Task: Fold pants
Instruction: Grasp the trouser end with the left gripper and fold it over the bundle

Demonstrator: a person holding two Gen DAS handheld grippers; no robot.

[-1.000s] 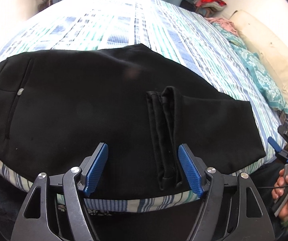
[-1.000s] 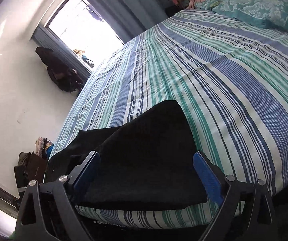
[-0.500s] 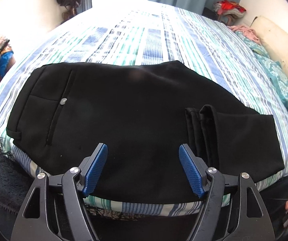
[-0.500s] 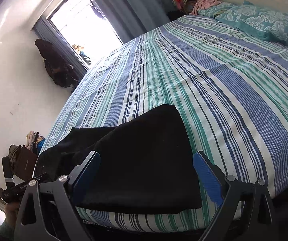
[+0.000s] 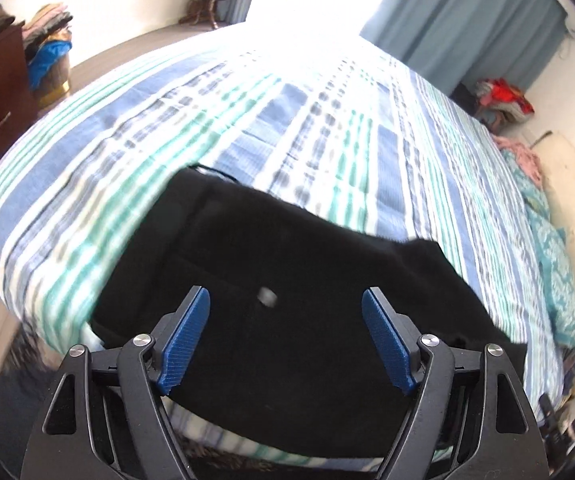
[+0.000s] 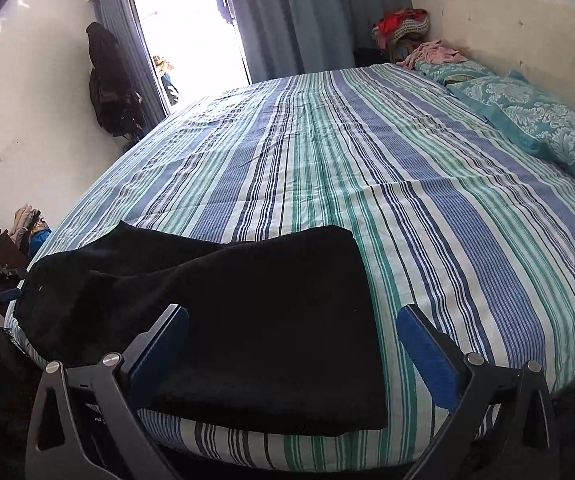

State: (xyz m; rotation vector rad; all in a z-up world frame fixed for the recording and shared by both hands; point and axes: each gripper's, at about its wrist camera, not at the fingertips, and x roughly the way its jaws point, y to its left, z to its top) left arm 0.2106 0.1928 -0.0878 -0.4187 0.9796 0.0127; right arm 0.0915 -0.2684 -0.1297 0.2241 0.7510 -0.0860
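Both open grippers point(image 5: 286, 342) over pants point(image 5: 287, 280)

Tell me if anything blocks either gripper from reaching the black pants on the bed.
Nothing visible does. The black pants lie flat at the near edge of the striped bed, directly ahead of the open left gripper and the open right gripper, with only air between fingers and cloth.
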